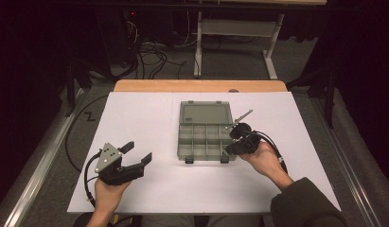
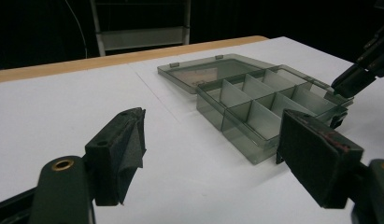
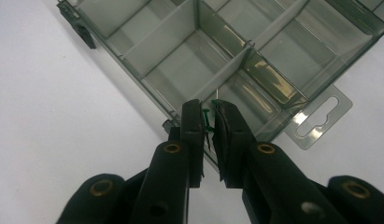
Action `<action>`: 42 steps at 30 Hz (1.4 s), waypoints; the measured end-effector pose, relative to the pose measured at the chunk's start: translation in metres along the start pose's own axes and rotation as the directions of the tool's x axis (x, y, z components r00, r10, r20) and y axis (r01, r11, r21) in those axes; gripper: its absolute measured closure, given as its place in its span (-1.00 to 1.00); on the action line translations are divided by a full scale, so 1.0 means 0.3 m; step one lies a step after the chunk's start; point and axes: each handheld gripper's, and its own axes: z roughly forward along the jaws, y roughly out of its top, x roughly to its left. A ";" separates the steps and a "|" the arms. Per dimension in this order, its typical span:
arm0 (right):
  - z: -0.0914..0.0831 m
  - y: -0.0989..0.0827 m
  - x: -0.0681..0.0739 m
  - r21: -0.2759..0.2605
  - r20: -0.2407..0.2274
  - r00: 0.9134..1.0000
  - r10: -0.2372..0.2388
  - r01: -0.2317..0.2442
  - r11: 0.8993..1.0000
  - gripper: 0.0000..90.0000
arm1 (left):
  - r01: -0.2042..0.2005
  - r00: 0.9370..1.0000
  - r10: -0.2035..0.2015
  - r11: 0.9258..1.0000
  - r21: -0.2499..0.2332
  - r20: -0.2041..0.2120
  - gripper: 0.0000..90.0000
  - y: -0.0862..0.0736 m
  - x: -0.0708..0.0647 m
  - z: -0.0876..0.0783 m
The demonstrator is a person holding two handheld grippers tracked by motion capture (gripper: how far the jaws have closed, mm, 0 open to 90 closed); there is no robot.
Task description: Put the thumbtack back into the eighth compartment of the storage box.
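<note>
right gripper (image 3: 207,122) is clamped on a tiny green pushpin (image 3: 207,120), needle poking up right over the near-right edge of the open divider box (image 1: 204,137) mid-table. left gripper (image 1: 137,155) hangs spread wide with nothing in it, well off to the box's left.

Compartment box (image 1: 205,137): translucent smoky grey-green, lid and dividers same tint. Pushpin (image 3: 207,119) between right gripper (image 3: 207,108) jaws: green head, silvery pin. Both grippers black, brass-coloured rivets; left gripper (image 1: 137,153) carries grey plate. Table (image 1: 135,123) top white, light-wood far edge.
</note>
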 end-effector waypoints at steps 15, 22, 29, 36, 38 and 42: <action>0.042 0.013 -0.028 0.028 0.013 1.000 0.020 -0.020 0.999 0.88 | 0.001 1.000 -0.001 1.000 0.000 0.001 -0.47 0.000 0.000 0.000; 0.058 0.019 -0.034 0.043 0.018 0.999 0.029 -0.030 0.999 0.87 | 0.000 1.000 0.000 1.000 0.001 0.001 -0.47 0.000 0.000 0.000; 0.076 0.026 -0.039 0.052 0.022 0.999 0.038 -0.039 0.998 0.87 | 0.000 1.000 0.000 1.000 0.001 0.001 -0.47 0.000 0.000 0.000; 0.081 0.025 -0.045 0.050 0.020 0.999 0.035 -0.036 0.998 0.74 | 0.004 1.000 -0.004 1.000 0.000 0.002 -0.47 -0.001 0.002 0.000; 0.076 0.023 -0.048 0.039 0.015 0.999 0.039 -0.040 0.998 0.72 | 0.011 1.000 -0.011 1.000 -0.003 0.003 -0.47 -0.001 0.006 0.000; 0.055 0.018 -0.047 0.004 0.006 0.999 0.049 -0.049 0.999 0.67 | 0.026 1.000 -0.026 1.000 -0.005 0.006 -0.47 -0.001 0.013 0.002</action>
